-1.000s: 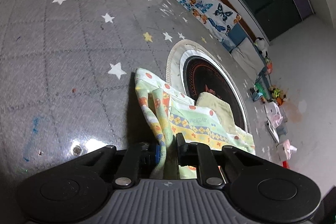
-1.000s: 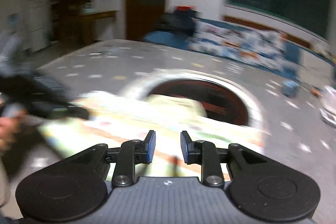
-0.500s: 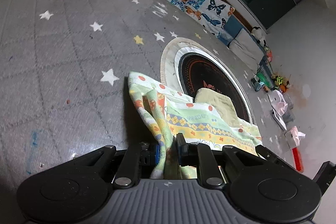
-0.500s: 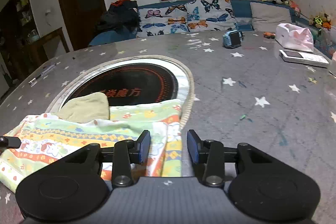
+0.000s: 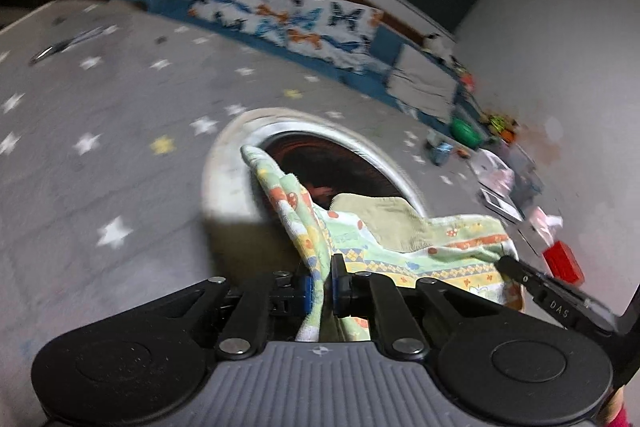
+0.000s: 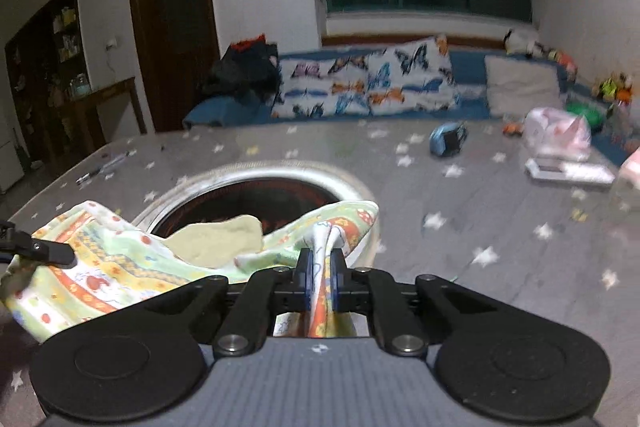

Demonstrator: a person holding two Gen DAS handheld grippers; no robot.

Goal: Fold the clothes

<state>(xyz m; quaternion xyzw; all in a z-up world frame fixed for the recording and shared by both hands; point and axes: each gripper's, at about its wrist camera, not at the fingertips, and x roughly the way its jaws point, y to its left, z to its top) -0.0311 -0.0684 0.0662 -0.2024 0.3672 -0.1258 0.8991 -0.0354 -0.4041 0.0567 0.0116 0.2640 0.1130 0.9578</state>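
The cloth [image 5: 404,247], pale green with orange and yellow bands, hangs between the two grippers, lifted off the bench [image 5: 100,155]. The left gripper [image 5: 320,287] has its jaws closed on a bunched edge of it; the fabric rises ahead of the jaws in a tall fold and trails away to their right. The right gripper [image 6: 321,277] has its jaws pinched on another gathered edge, with the fabric passing down between the blue pads [image 6: 307,273] and spreading out to the left of them [image 6: 100,267]. In the right view the left gripper's black finger tip shows at the far left edge of the cloth [image 6: 48,251]; in the left view the right gripper's arm shows at the cloth's far right edge [image 5: 532,283].

A plain khaki piece [image 6: 218,239] lies just ahead of the jaws, partly under the patterned cloth's upper edge. Beyond it is a dark round plate [image 6: 264,197] with a pale rim set into the bench, whose grey cover carries white stars. A pen [image 6: 102,169] lies far ahead to the left of the right jaws; a small blue object [image 6: 448,139], a white box [image 6: 568,173] and a pink bag [image 6: 558,133] sit ahead to the right. Past the bench is a sofa [image 6: 360,87] with butterfly cushions. Both views are somewhat blurred.
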